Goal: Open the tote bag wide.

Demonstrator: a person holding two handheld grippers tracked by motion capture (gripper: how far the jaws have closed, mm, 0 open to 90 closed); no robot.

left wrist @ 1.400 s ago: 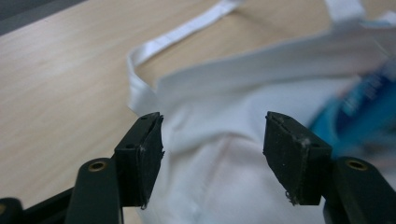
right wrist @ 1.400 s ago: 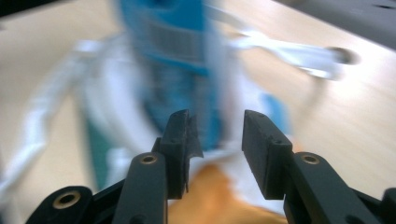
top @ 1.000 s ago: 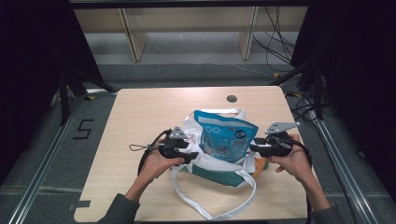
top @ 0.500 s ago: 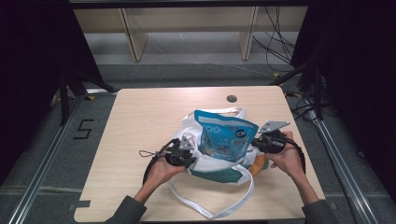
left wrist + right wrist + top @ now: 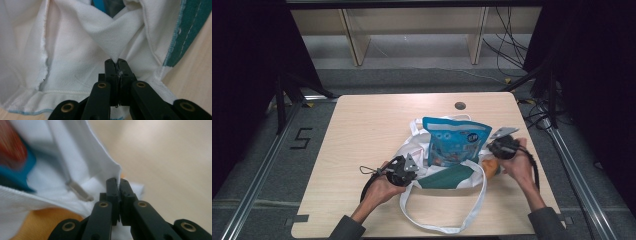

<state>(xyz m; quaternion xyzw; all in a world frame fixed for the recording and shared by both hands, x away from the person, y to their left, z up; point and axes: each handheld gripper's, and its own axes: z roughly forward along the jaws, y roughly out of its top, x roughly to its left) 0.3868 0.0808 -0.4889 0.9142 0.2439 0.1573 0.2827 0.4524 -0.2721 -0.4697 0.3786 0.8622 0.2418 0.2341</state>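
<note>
A white cloth bag (image 5: 414, 150) with a dark green panel (image 5: 447, 177) lies mid-table, and a blue snack pouch (image 5: 453, 141) stands up out of its mouth. My left gripper (image 5: 409, 167) is shut on a fold of the bag's white cloth (image 5: 110, 45) at its left side. At the bag's right edge my right gripper (image 5: 493, 146) is shut on the cloth rim (image 5: 110, 165). Something orange (image 5: 490, 168) shows at the bag's right end, below the right gripper. The bag's white handle (image 5: 452, 220) loops toward the table's front edge.
The light wooden table (image 5: 362, 130) has a round dark hole (image 5: 460, 106) near its back edge. Metal rails (image 5: 257, 175) run along both sides of the table. A shelf unit (image 5: 412, 30) and cables (image 5: 512, 45) stand behind it.
My left gripper has drawn back toward the front left with the bag's cloth. The right gripper shifted slightly toward the back right. The bag's mouth is spread wider.
</note>
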